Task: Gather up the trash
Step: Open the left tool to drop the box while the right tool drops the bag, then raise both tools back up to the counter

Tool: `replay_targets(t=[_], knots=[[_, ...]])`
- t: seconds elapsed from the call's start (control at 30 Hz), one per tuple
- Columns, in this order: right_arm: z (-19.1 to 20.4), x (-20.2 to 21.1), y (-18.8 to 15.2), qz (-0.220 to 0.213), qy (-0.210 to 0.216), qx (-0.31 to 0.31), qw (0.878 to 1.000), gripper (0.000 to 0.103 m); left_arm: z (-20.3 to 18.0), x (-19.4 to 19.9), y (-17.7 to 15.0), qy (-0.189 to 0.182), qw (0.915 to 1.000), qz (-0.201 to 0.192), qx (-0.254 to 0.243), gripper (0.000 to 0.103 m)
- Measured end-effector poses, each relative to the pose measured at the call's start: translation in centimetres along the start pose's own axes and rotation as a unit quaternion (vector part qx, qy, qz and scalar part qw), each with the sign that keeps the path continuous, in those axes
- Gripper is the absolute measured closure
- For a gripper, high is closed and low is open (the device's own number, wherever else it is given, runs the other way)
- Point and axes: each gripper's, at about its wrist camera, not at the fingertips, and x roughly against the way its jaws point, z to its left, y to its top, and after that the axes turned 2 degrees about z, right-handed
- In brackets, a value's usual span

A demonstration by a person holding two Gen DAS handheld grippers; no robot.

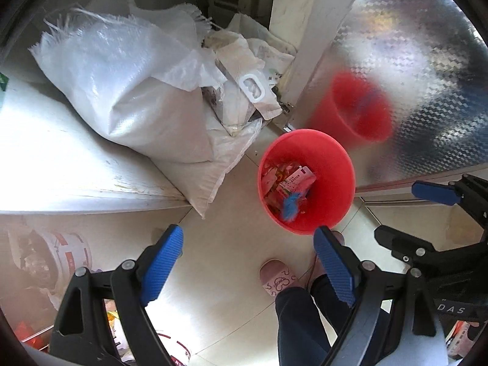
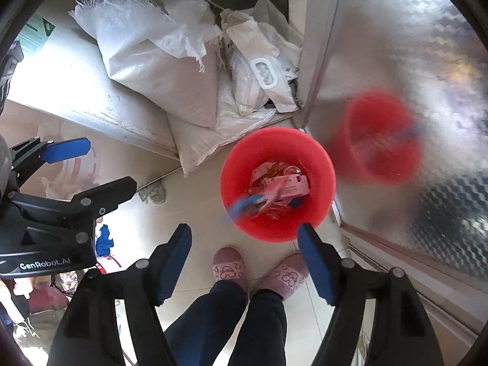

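Above round red plastic bin (image 2: 276, 183), on tiled floor near person's feet: left gripper (image 1: 247, 259) and right gripper (image 2: 244, 259) both wide open, empty. Blue scrap (image 2: 244, 207) blurred at bin mouth, wrappers inside. Drop step apparently ending; next, seek remaining litter, likely near left.

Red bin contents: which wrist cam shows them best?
Left wrist. The red bin shows its wrappers and a blue scrap with only slight blur. The right wrist view looks further down into the bin, but the blue piece there is motion-smeared and the right gripper finger overlaps its rim.
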Motion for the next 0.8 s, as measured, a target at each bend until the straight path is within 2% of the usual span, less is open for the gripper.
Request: replay_targets(t=[0.13, 0.27, 0.33, 0.43, 0.6, 0.67, 0.8], knots=[[0.7, 2.8, -0.3, -0.007, -0.012, 0.0, 1.0, 0.033, -0.2, 3.1, -0.4, -0.003, 1.0, -0.008, 0.0, 0.017], [1.4, 7.0, -0.6, -0.022, -0.023, 0.0, 0.999, 0.033, -0.5, 7.9, -0.7, -0.008, 0.9997, -0.021, 0.004, 0.017], [1.9, 9.8, -0.7, -0.036, -0.032, 0.005, 0.999, 0.028, -0.7, 10.8, -0.8, -0.012, 0.9995, -0.03, 0.004, 0.017], [2.3, 14.2, -0.8, -0.063, -0.044, 0.005, 0.997, 0.023, -1.0, 15.6, -0.8, -0.005, 0.9984, -0.056, -0.001, 0.017], [3.5, 22.0, -0.9, -0.105, -0.073, 0.006, 0.992, 0.023, -1.4, 23.7, -0.7, -0.002, 0.9946, -0.103, -0.012, 0.014], [3.9, 25.1, -1.1, -0.126, -0.086, 0.005, 0.988, 0.015, -1.4, 26.6, -0.5, 0.001, 0.9921, -0.125, -0.008, 0.014], [4.4, 30.4, -1.3, -0.164, -0.106, 0.003, 0.981, 0.009, -1.6, 31.5, 0.2, -0.001, 0.9865, -0.164, -0.003, 0.013]])
